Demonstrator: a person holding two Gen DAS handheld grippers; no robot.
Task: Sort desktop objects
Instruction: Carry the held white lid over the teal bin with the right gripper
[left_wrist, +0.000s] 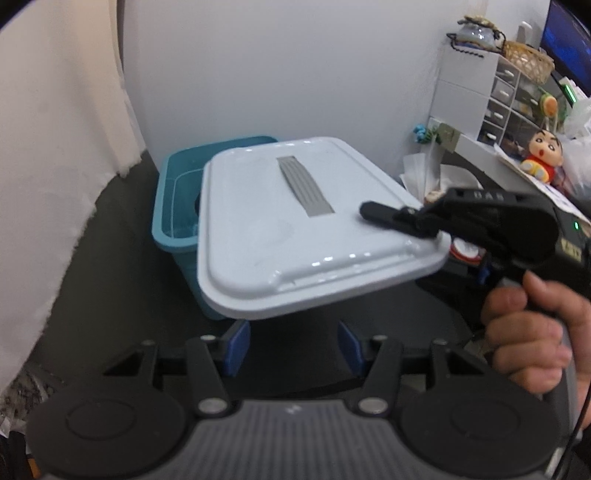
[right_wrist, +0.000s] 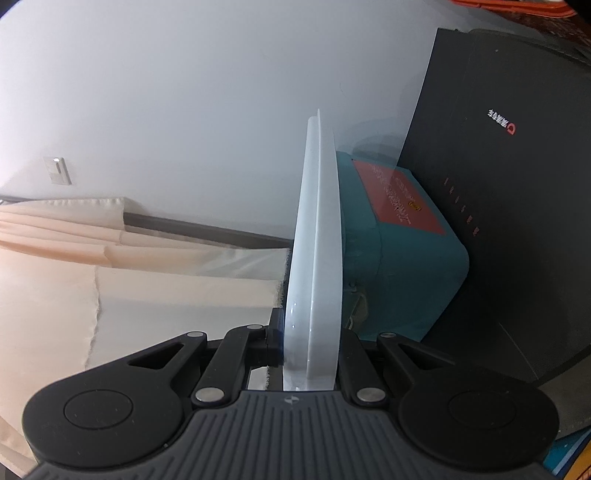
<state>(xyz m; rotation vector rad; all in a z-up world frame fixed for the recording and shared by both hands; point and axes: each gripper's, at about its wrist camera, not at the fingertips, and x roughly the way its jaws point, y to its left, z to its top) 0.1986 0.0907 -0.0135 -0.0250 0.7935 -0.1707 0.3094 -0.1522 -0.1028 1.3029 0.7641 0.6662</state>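
Observation:
A white lid (left_wrist: 295, 225) with a grey strip handle hangs tilted over a teal storage box (left_wrist: 177, 206) on the dark table, covering most of its opening. My right gripper (left_wrist: 424, 227) is shut on the lid's right edge; in the right wrist view the lid (right_wrist: 314, 258) stands edge-on between its jaws, with the teal box (right_wrist: 402, 258) behind. My left gripper (left_wrist: 291, 347) is open and empty, just below and in front of the lid's near edge.
A cream curtain (left_wrist: 55, 166) hangs at the left. A white wall stands behind the box. At the right are a white drawer unit (left_wrist: 476, 96), a wicker basket (left_wrist: 528, 61), a cartoon doll (left_wrist: 545, 155) and papers. A black box (right_wrist: 498, 184) stands by the teal box.

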